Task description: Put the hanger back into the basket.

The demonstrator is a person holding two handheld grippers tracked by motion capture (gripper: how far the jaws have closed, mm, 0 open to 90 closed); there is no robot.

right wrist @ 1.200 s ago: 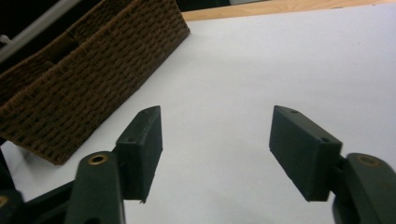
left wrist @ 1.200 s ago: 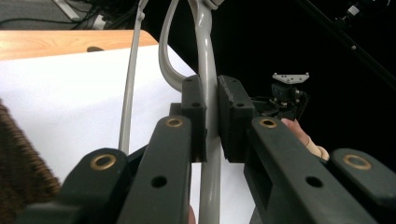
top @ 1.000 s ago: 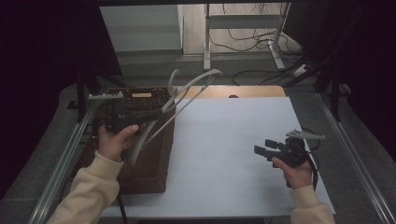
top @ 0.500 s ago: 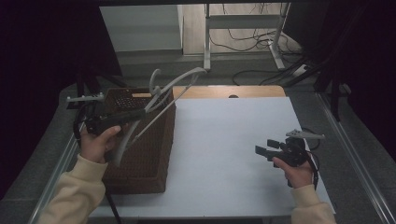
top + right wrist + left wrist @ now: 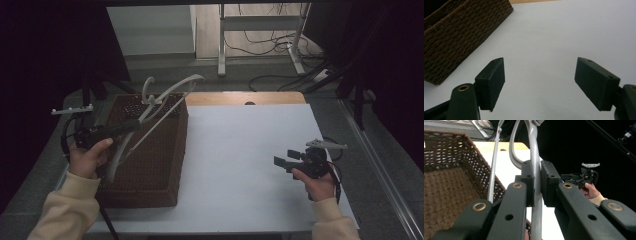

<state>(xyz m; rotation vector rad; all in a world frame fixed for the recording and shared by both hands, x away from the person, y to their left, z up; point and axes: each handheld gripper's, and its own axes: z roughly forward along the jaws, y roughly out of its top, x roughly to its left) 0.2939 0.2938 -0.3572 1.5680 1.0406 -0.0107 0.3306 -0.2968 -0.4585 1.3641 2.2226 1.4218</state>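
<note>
My left gripper [image 5: 534,182] has its fingers clamped on a grey clothes hanger [image 5: 165,100] held tilted over the wicker basket [image 5: 165,165] at the worktop's [image 5: 240,150] left side. I lower it slowly, keeping the hook, probably uppermost, clear of the rim. My right gripper [image 5: 539,82] hovers, fingers just opening wider, holding nothing.

Hanger [image 5: 534,157] hook beyond top edge
</note>
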